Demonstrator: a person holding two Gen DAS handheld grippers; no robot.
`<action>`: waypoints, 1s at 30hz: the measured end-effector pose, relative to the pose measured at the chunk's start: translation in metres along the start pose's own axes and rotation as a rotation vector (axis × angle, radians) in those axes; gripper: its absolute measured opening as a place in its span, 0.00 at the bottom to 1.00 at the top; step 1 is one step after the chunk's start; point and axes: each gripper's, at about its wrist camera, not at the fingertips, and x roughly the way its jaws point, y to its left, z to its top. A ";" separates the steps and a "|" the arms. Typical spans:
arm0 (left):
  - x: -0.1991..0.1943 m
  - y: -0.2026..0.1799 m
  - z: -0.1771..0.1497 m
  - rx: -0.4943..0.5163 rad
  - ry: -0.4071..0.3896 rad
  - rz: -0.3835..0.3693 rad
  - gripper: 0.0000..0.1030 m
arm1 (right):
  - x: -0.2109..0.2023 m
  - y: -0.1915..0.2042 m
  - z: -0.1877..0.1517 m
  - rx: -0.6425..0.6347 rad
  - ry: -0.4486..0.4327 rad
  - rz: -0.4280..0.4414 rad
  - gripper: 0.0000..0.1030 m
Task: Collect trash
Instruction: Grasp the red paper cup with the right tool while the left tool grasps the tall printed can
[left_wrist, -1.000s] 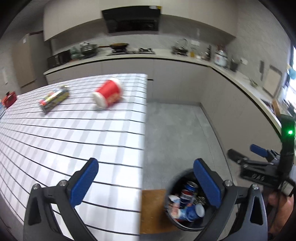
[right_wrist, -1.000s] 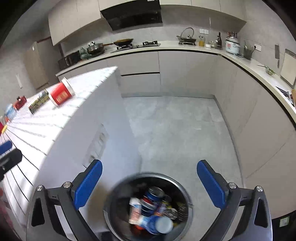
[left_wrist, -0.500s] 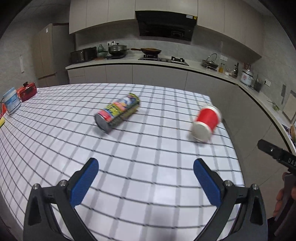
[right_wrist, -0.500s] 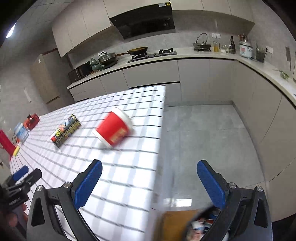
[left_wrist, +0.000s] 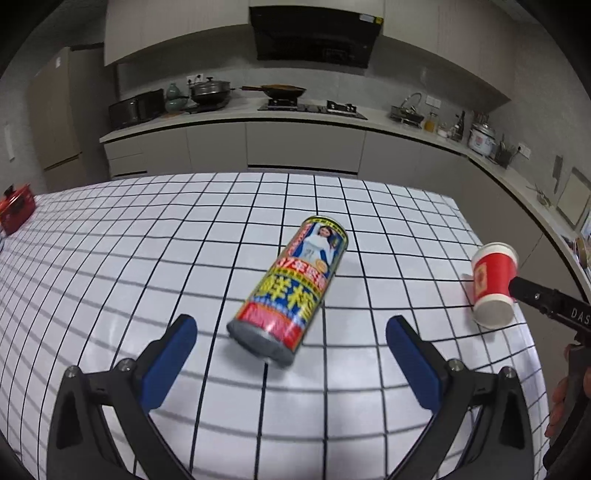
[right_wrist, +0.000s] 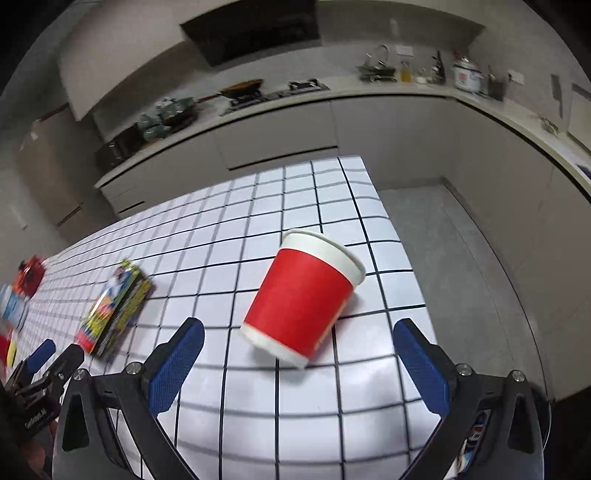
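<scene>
A colourful printed can (left_wrist: 292, 291) lies on its side on the white checked tabletop (left_wrist: 147, 258), just ahead of and between the fingers of my open, empty left gripper (left_wrist: 291, 350). A red paper cup (right_wrist: 303, 295) with a white rim lies on its side near the table's right edge, just ahead of my open, empty right gripper (right_wrist: 299, 354). The cup also shows in the left wrist view (left_wrist: 493, 284), with a right gripper finger beside it. The can shows at the left of the right wrist view (right_wrist: 114, 306).
The trash bin (right_wrist: 472, 443) shows partly at the lower right, below the table's edge. A red object (left_wrist: 14, 208) sits at the table's far left. Grey floor (right_wrist: 461, 258) lies right of the table. Kitchen counters run along the back wall.
Both grippers have swung away from the trash bin to the tabletop and moved closer. The left now faces the can, the right faces the red cup. Both stayed open.
</scene>
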 end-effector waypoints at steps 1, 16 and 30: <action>0.009 0.001 0.003 0.008 0.017 -0.008 0.99 | 0.007 0.000 0.002 0.019 0.008 -0.006 1.00; 0.043 -0.011 0.003 -0.004 0.137 -0.095 0.54 | 0.053 0.016 0.014 -0.100 0.067 -0.044 0.69; 0.063 -0.015 0.012 -0.020 0.148 -0.108 0.52 | 0.069 0.019 0.018 -0.100 0.100 -0.050 0.61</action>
